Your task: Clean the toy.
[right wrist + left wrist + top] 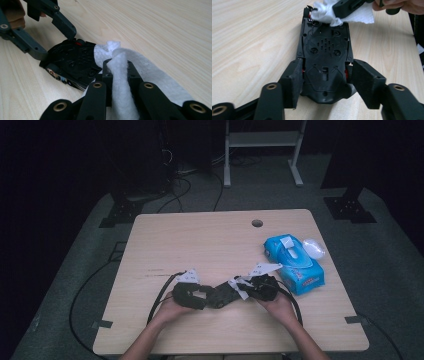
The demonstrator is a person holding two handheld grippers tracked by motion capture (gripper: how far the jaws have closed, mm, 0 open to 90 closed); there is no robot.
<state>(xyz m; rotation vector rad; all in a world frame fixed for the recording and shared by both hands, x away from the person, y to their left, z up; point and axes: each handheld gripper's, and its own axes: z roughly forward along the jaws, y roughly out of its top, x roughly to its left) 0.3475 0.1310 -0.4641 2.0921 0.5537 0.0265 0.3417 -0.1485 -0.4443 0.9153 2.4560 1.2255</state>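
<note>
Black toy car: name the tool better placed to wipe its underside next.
Right. The right tool is shut on the white wipe, which touches the black toy car; the left tool merely brackets the car.

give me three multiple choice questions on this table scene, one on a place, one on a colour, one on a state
1. Where does the pack of wipes lie on the table?
A. near the person's right hand
B. near the left hand
C. by the round hole

2. What colour is the pack of wipes?
A. red
B. blue
C. green

3. What do the right tongs hold?
A. nothing
B. the pack of wipes
C. a white wipe

Answers: 1 A, the high view shows it beside the right hand. 2 B, its wrapper is bright blue. 3 C, the right gripper view shows the jaws shut on the white wipe, which touches the upturned black toy car between the jaws of the left tongs.
</note>
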